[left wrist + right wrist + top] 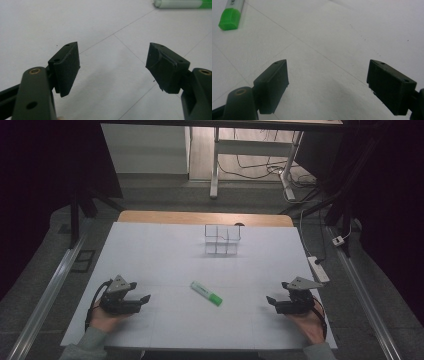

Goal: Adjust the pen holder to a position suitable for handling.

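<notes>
Highlighter first: it lies flat on the white table between your two hands, a little nearer the left one, its green cap end pointing toward 4 o'clock in the high view and its pale barrel toward 10 o'clock. Your left gripper rests low on the table at the near left, so the marker sits at about 3 o'clock from it, well apart; its jaws stand wide apart with nothing between them. In the left gripper view the marker lies at roughly 1 o'clock. Your right gripper sits at the near right, jaws also spread wide and empty, the marker at 9 o'clock from it. In the right gripper view the green cap shows at 11 o'clock. A clear divided box stands at 12 o'clock from the marker, well apart.
</notes>
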The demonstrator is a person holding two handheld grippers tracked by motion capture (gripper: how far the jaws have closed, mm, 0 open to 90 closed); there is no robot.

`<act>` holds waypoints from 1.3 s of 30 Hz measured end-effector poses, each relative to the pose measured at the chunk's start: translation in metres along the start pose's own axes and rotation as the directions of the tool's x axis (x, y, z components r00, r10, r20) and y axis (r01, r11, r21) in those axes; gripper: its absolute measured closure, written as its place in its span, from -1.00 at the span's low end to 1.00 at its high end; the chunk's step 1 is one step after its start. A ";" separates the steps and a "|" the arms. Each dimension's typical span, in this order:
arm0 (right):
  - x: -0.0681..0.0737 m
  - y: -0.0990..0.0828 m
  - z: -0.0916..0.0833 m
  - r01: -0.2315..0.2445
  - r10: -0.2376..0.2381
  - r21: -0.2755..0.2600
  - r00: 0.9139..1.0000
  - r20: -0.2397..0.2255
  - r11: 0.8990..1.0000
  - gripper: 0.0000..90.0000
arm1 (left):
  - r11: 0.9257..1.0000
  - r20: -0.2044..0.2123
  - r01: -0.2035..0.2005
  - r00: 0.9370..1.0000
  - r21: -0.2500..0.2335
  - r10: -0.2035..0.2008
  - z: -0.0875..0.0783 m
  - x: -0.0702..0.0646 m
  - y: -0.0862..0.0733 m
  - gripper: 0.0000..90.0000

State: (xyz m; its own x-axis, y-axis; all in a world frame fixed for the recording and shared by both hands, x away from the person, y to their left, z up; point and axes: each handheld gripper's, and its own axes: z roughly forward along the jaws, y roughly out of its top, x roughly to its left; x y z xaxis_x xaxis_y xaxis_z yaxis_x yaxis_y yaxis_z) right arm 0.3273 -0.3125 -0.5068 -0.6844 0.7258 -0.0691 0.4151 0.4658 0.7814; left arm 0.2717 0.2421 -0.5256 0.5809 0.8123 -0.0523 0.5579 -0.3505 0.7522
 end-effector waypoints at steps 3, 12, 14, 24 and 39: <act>0.000 0.000 0.000 -0.006 0.006 -0.008 1.000 -0.003 1.000 -0.62 | 1.000 0.001 0.000 1.000 0.000 0.000 0.000 0.000 0.000 -0.41; 0.001 0.001 -0.005 0.010 -0.010 -0.015 1.000 -0.007 1.000 -0.59 | 1.000 0.000 0.001 1.000 0.001 -0.001 0.000 0.000 0.000 -0.41; 0.002 0.002 -0.005 0.017 -0.017 -0.019 1.000 -0.006 1.000 -0.59 | 1.000 -0.001 0.000 1.000 0.001 0.000 0.000 0.000 0.000 -0.41; 0.003 0.000 -0.002 0.013 -0.013 -0.010 1.000 -0.011 1.000 -0.56 | 1.000 0.001 -0.001 1.000 0.009 0.001 0.002 0.001 -0.001 -0.41; 0.006 0.004 -0.003 0.038 -0.039 -0.013 0.999 -0.021 0.999 -0.53 | 1.000 -0.005 -0.008 1.000 0.015 0.008 0.004 0.002 -0.001 -0.41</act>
State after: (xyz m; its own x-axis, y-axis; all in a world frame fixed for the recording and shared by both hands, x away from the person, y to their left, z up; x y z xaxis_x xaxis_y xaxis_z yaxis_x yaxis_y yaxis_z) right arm 0.3227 -0.3075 -0.5017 -0.7124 0.6964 -0.0860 0.3810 0.4868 0.7860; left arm 0.2743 0.2418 -0.5288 0.5824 0.8117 -0.0430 0.5621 -0.3640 0.7426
